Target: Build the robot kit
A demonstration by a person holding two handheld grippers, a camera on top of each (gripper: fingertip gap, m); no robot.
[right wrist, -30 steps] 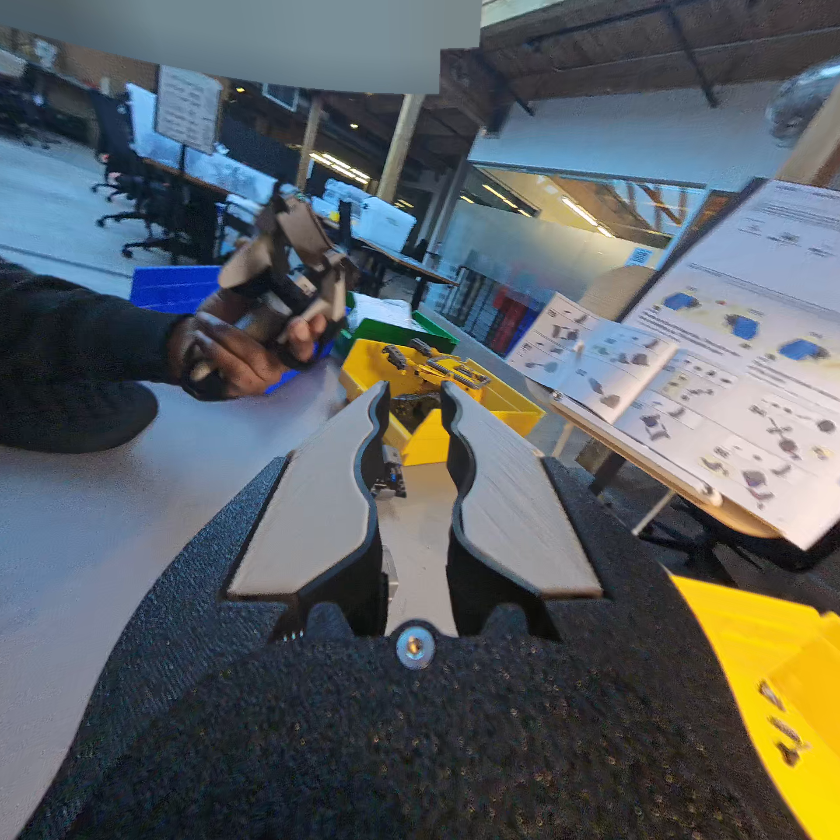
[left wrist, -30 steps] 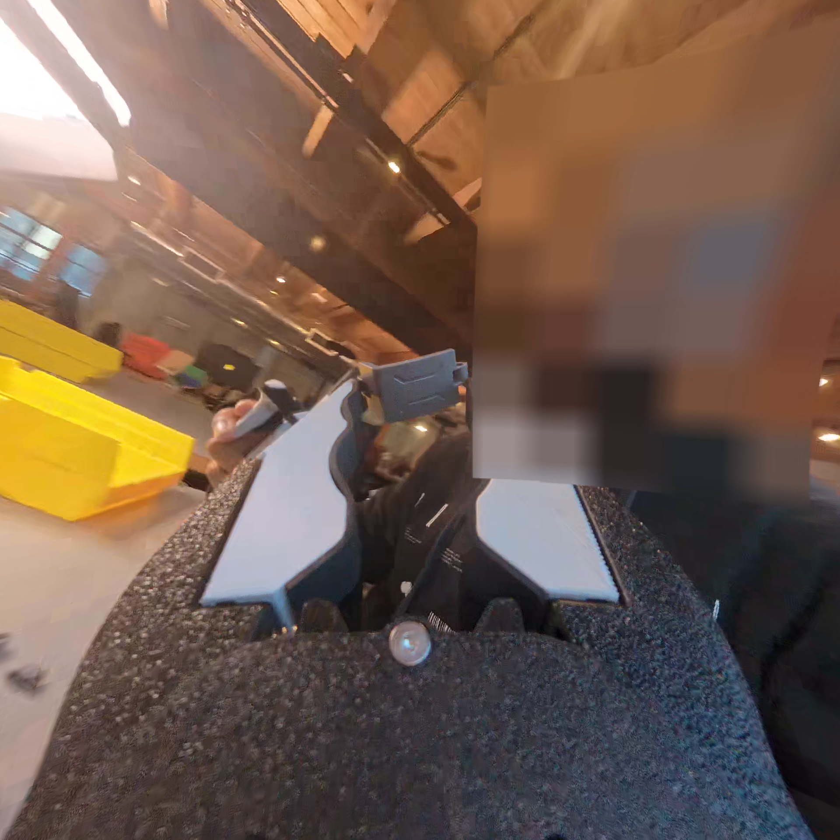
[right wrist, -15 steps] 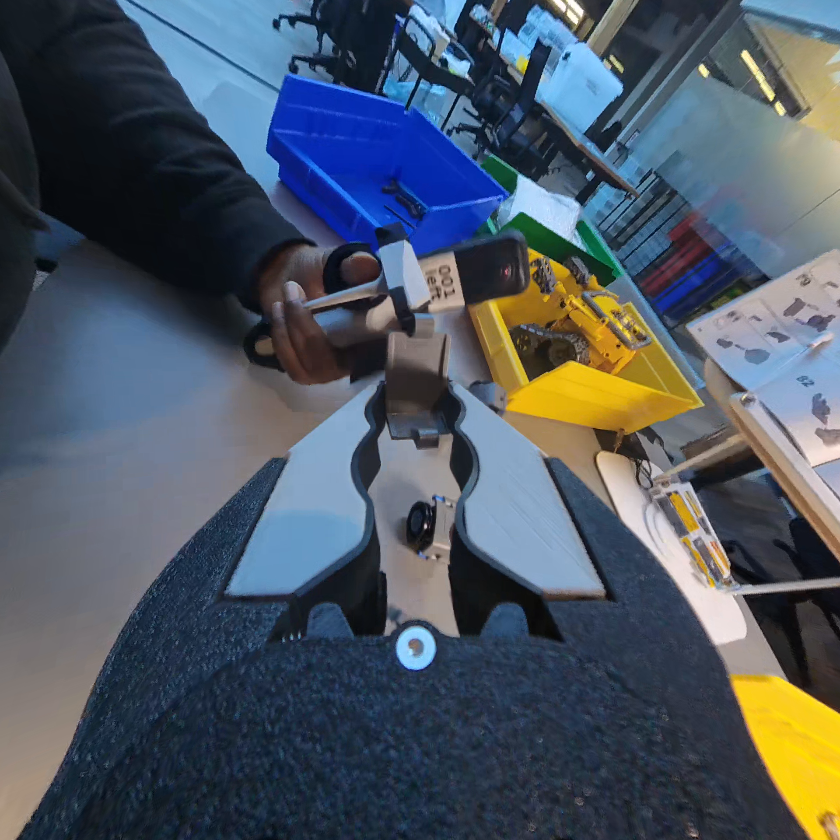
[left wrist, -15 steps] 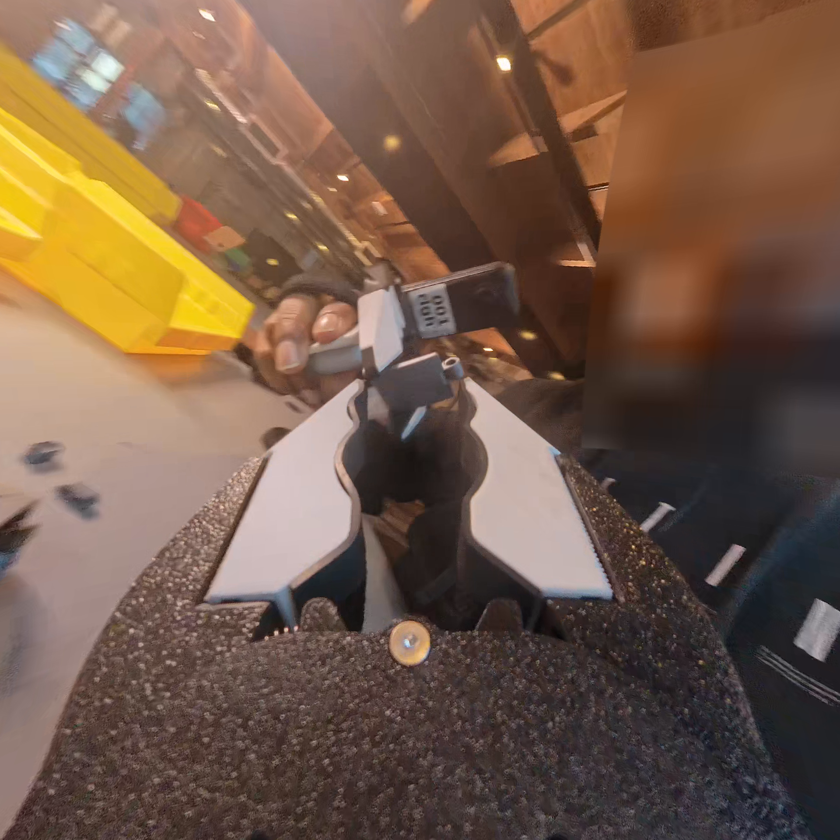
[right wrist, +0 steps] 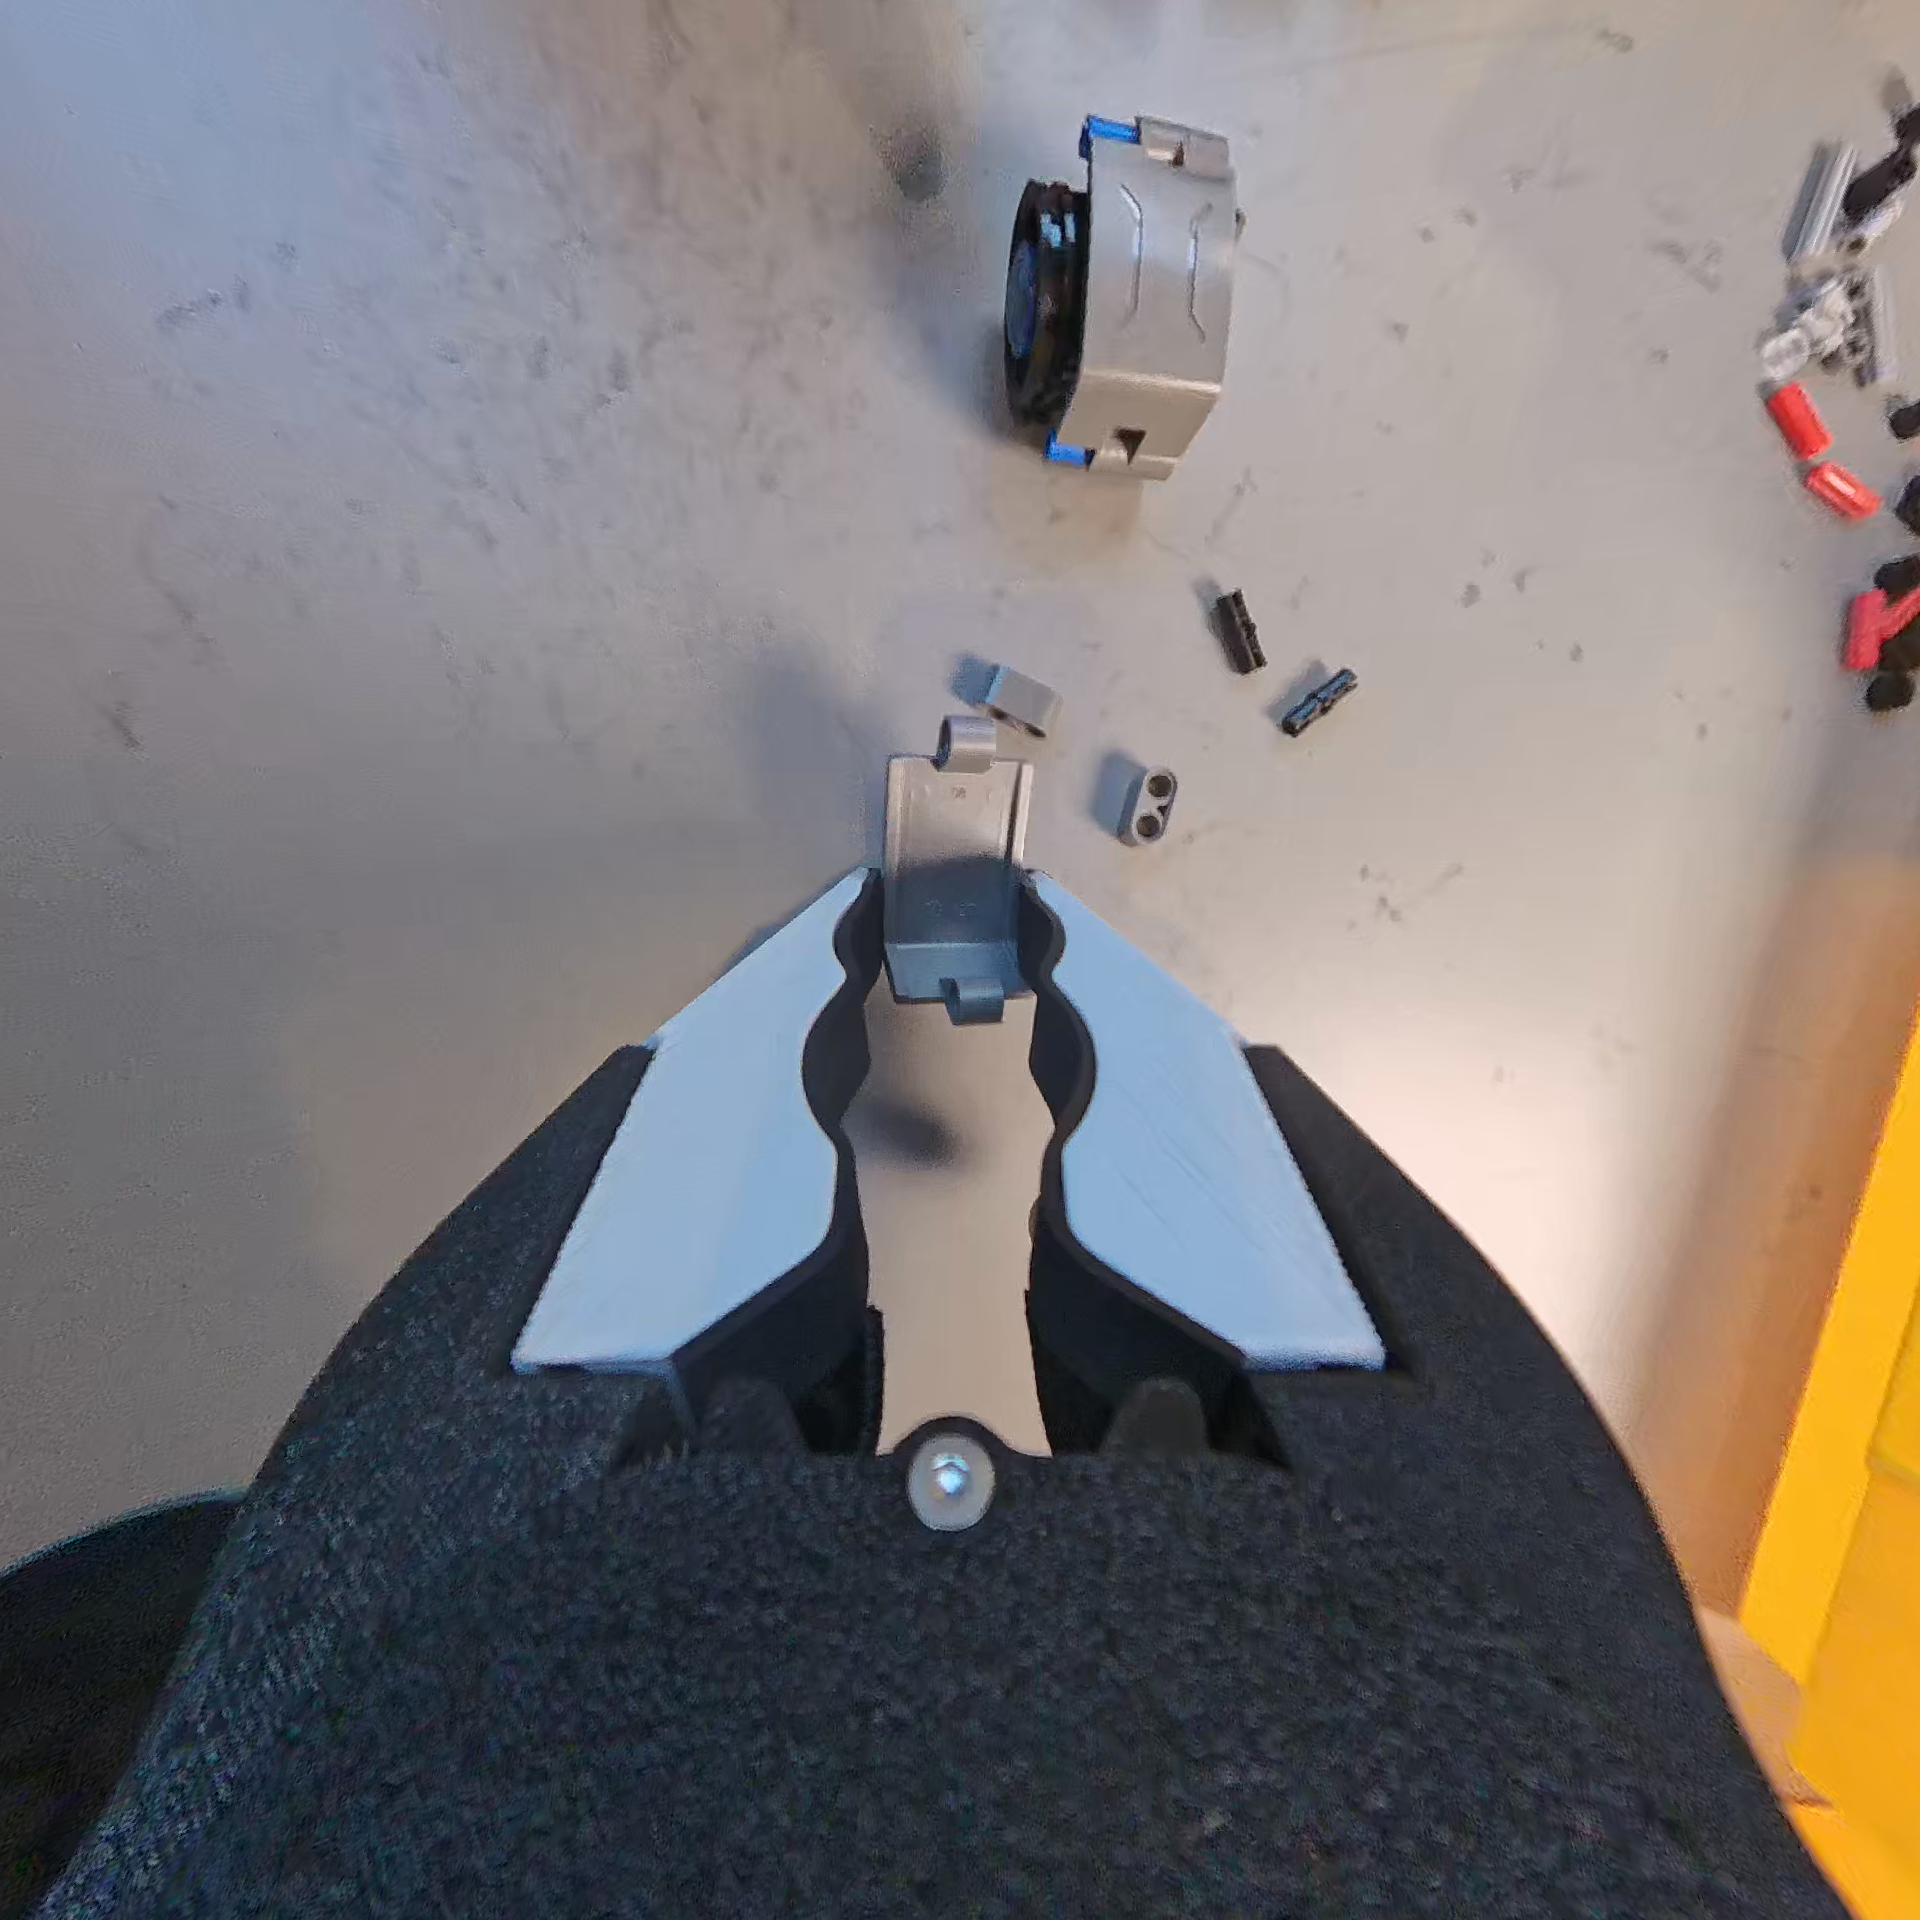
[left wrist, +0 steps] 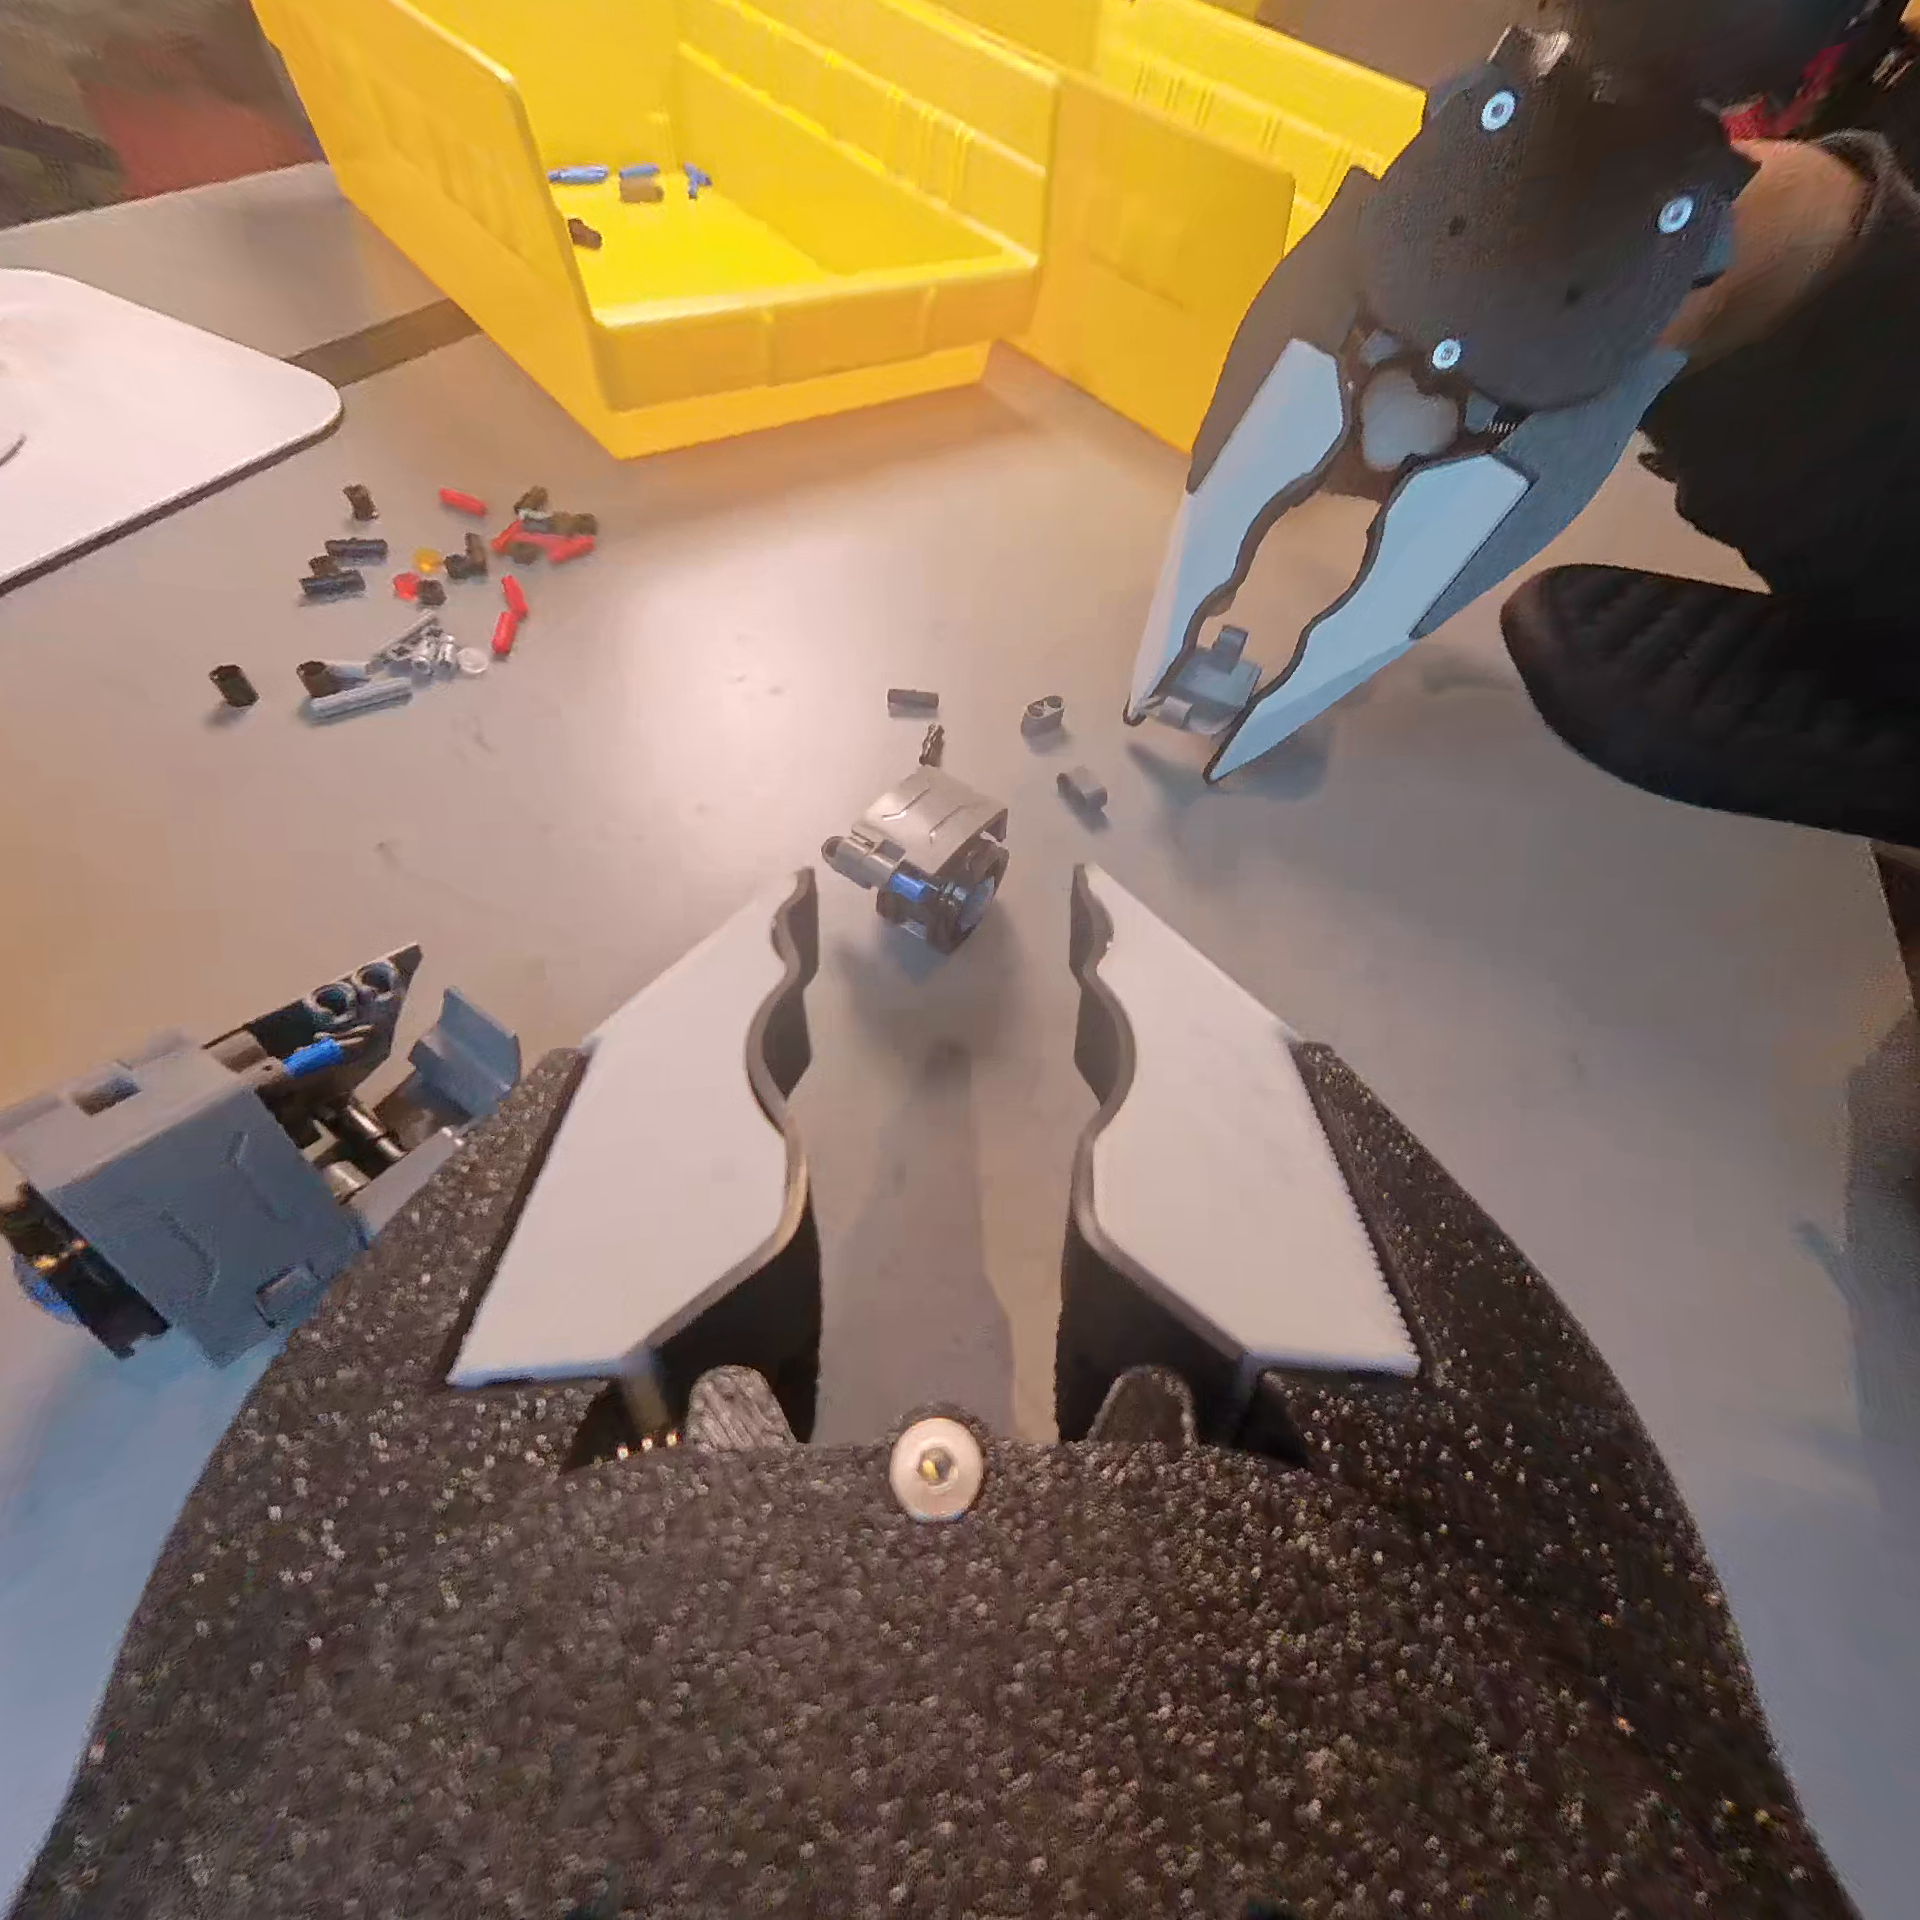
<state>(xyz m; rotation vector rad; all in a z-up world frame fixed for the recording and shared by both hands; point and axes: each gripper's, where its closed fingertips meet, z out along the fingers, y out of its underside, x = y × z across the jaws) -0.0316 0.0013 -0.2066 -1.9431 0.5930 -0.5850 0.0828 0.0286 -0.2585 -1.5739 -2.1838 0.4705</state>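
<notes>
Grey curved panel piece sat clamped between the fingertips of the right gripper, its far end with two small grey connector bits reaching past the tips toward the table. In the left wrist view the same gripper pointed steeply down with its tips at or just above the table surface, the panel pinched low between them; whether it touched the table I could not tell. A hand in a dark sleeve held that gripper from the right.

The left gripper had its fingers spread apart and gripped nothing. Just ahead of its tips lay a small grey-and-black wheel-housing assembly with blue pins, resting on the table apart from both fingers. The right wrist view showed that assembly beyond the panel. A grey two-hole connector lay just beside the panel, with two black pins nearby.

To the left of the left gripper stood a larger grey block assembly. Farther off lay a scatter of red, black and grey small parts, and behind them a yellow bin holding a few blue and black pieces.
</notes>
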